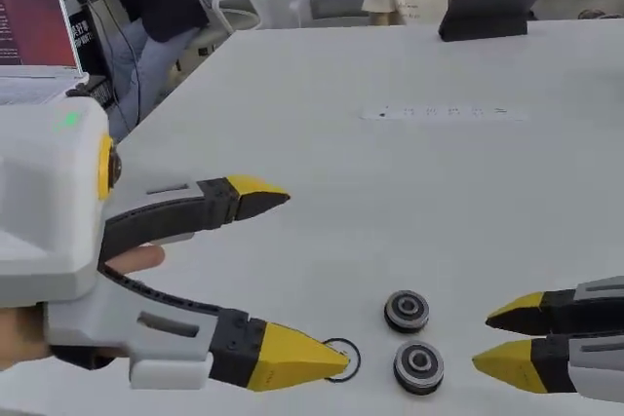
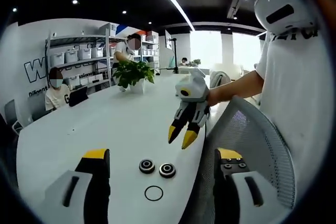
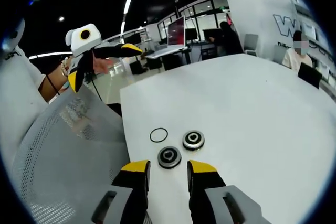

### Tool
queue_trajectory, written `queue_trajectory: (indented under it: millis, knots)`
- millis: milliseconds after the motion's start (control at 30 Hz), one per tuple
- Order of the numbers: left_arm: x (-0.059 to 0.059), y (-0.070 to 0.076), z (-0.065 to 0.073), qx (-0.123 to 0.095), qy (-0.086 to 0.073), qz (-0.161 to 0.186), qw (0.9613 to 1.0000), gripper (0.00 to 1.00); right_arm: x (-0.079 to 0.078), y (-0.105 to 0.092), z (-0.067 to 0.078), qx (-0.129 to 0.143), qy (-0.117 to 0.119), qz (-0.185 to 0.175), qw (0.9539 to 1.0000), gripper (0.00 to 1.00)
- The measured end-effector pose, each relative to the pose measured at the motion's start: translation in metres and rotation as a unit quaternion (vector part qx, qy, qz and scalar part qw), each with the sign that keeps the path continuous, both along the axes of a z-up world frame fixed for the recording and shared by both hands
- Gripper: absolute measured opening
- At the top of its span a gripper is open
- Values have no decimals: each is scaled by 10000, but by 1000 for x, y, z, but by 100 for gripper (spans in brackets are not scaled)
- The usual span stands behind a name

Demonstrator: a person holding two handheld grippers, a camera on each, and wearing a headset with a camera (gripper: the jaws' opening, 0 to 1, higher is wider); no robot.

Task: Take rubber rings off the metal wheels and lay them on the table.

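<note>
Rubber ring (image 1: 358, 359) beside metal wheels (image 1: 407, 310) — white table (image 1: 390, 172), shelves (image 2: 79, 56), potted plant (image 2: 134, 73)

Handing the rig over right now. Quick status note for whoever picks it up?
Left gripper: open wide, empty, its lower jaw tip beside the loose rubber ring.
Right gripper: slightly open, empty, pointing at the wheels.
Things: far wheel and near wheel lie flat side by side near the table front edge, with the ring flat beside them.
Done: one ring laid on the table.
Left: both wheels show dark rims, so rings probably remain. Check each one.
</note>
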State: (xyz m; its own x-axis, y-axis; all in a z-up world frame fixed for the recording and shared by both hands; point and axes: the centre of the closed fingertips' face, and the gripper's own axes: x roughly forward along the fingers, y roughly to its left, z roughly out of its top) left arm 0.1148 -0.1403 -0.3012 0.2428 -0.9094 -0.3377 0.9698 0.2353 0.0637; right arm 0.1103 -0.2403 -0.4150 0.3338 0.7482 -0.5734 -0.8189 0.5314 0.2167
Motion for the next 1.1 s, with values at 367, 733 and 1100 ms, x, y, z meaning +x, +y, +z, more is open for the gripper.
queue_trajectory:
  millis: [367, 733, 1100]
  knots:
    - [11, -27, 7, -1, -170, -316, 9994, 70, 6, 2, -2, -33, -26, 89, 10000, 27]
    - [18, -61, 1, -235, -91, -807, 9964, 55, 11, 14, -9, -279, -120, 459, 9985, 27]
    - [20, -90, -25, -89, -458, -1166, 9921, 34, 9, 20, -29, -620, -100, 903, 9939, 27]
